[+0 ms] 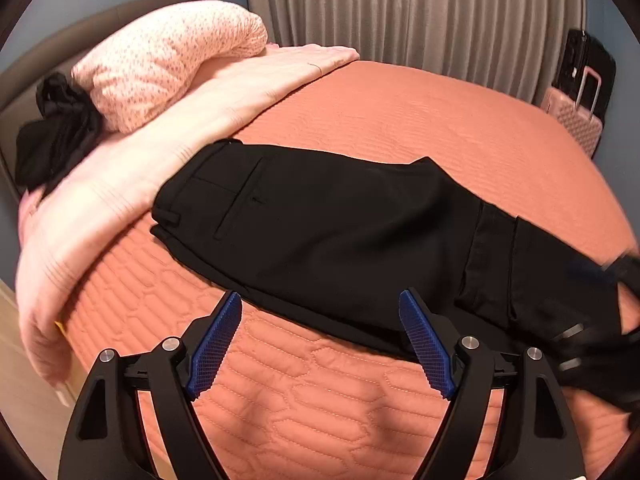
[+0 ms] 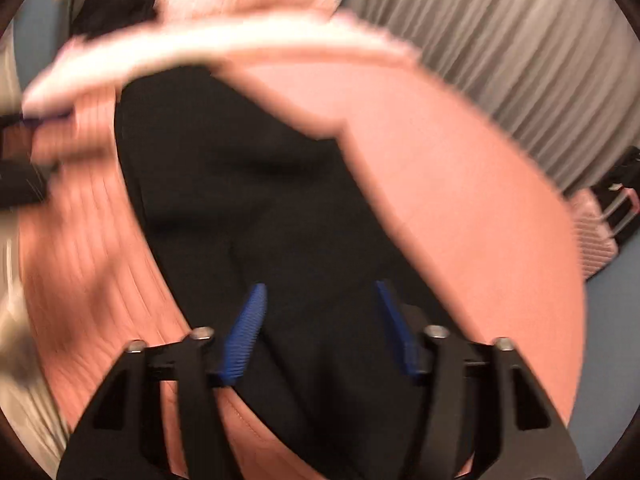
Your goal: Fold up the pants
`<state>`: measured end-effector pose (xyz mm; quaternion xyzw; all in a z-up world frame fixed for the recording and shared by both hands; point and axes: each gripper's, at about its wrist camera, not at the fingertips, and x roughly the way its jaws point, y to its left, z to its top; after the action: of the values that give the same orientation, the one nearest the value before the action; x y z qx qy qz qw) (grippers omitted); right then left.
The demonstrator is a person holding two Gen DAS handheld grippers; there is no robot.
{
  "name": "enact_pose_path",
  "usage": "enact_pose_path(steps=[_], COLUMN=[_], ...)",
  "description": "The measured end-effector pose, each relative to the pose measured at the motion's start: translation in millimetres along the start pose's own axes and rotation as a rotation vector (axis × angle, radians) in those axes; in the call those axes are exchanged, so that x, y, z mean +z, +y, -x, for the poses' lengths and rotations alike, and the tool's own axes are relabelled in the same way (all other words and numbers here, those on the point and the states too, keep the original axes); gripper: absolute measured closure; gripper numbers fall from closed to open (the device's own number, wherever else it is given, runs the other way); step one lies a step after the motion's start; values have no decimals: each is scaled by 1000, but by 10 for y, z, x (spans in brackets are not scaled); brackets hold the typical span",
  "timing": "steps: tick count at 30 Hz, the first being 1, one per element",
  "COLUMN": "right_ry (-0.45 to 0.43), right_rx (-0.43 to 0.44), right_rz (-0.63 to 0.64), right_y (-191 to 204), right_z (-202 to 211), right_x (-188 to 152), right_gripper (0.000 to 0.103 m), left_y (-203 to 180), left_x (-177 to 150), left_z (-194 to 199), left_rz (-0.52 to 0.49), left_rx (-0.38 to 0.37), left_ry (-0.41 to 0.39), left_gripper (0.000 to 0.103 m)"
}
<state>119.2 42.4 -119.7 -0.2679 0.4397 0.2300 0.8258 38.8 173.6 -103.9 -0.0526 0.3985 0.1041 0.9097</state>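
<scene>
**Black pants lengthwise on salmon quilt, both grippers empty**

Black pants (image 1: pixel 320 236) flat on the quilted bedspread (image 1: pixel 320 392), long axis left to right: waistband far left by the pink blanket (image 1: pixel 120 184), legs doubled back at the right. Left gripper (image 1: pixel 320 340) spread wide over the near edge, nothing between the pads. Right gripper (image 2: pixel 320 328) blurred, about half open above the cloth, gripping nothing, nearer the leg end. Likely next: 2 pinches, then a fold toward the waistband.

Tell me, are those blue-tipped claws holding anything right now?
No. The left gripper and right gripper are both open, empty, over the black pants.
</scene>
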Motion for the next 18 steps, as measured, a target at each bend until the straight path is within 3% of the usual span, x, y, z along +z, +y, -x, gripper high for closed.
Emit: enact_pose_path(steps=[2,4,7,10,13,15,17,18], right_ry=[28,50,-18,-69,-13,3,19,19], right_rx=[57,87,183,178,91,91,83,69], right_rz=[-106,-154,-222,-176,-160,-138,-106,-77], right_y=[-126,-171,-205,-148,-202,-291,-265,-236], right_z=[-154,-209,-39,23,59,88,46,28], right_x=[-92,-21,178,459,377,149,9,-32], right_gripper=[85,101,102,102,94,80,48,48], left_y=[60,104,160,233,305,357,387,389], left_x=[3,-1,-2,4,18,16,1,-11], left_z=[8,2,-43,-85,-49,-6,-12,-26], left_rz=[9,7,17,45,38,24,24,26], left_rx=[-23,-24,-18,-21,-3,8,20,12], left_ry=[-4,-7,-2,0,-8,-30,-36,-30], left_gripper=[24,24,24,24,24,24,23,23])
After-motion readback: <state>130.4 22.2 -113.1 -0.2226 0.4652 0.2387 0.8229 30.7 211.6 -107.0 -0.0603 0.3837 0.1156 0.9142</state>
